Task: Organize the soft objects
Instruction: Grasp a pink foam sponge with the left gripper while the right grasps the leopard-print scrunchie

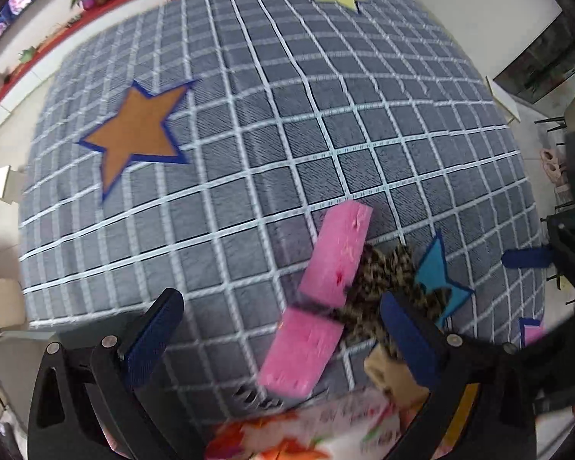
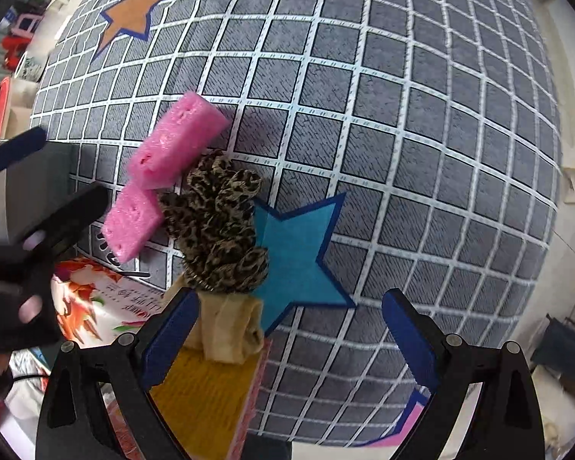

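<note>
Grid bedspread [image 2: 402, 122] fills view. I see sponges [image 2: 172, 142], leopard scrunchie [image 2: 218, 226] clustered at 9 o'clock of teal star [image 2: 299, 253]. Left gripper [image 1: 283, 329], right gripper [image 2: 291, 341] wide apart, empty. Sorting seems barely begun.

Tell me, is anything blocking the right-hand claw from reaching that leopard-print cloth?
Nothing visible does. The right gripper hangs open just short of the leopard-print cloth, with only a beige cloth lying under its left finger. The pink foam blocks sit on the far side, touching the cloth.
</note>
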The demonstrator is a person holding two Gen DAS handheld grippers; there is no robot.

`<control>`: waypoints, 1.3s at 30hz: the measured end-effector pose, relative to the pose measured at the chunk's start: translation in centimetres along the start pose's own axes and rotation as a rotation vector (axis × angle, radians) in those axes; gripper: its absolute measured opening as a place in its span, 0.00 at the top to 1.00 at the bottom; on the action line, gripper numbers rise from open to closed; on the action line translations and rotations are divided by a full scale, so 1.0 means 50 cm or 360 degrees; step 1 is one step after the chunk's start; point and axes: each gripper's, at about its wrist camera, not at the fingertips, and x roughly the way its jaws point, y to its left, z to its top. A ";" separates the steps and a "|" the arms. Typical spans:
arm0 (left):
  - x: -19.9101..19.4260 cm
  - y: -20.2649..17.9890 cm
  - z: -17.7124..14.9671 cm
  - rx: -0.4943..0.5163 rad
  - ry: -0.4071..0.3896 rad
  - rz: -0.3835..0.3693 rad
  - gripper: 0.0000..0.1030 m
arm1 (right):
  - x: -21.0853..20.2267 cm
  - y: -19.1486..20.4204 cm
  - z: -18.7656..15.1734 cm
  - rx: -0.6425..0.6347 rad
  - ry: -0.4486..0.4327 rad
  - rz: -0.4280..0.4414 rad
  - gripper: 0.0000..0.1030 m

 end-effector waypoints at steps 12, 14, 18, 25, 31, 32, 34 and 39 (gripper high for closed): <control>0.078 0.126 0.039 -0.0254 0.0086 0.0235 0.00 | 0.097 0.044 0.067 -0.0231 0.0090 -0.0053 0.06; 0.057 0.149 0.040 -0.0316 0.0059 0.0216 0.00 | 0.092 0.024 0.072 -0.0180 0.0037 -0.0191 0.06; 0.013 0.124 0.037 -0.0218 -0.0012 0.0165 0.00 | 0.050 -0.079 0.065 0.0060 -0.0082 -0.0305 0.06; 0.084 0.031 0.029 -0.0065 0.0101 0.0139 0.00 | 0.012 -0.089 0.018 -0.0038 -0.0168 -0.0032 0.06; 0.140 0.019 0.019 -0.0100 0.0186 0.0132 0.00 | 0.064 -0.028 0.018 -0.0187 -0.0168 -0.0026 0.06; 0.142 0.025 0.015 -0.0138 0.0179 0.0077 0.00 | 0.070 -0.023 0.019 -0.0190 -0.0168 -0.0015 0.06; 0.146 0.026 0.024 -0.0146 0.0170 0.0082 0.00 | 0.080 -0.014 0.019 -0.0183 -0.0172 -0.0011 0.06; 0.158 0.037 0.050 -0.0149 0.0223 0.0080 0.00 | 0.083 0.029 0.038 -0.0196 -0.0202 -0.0033 0.22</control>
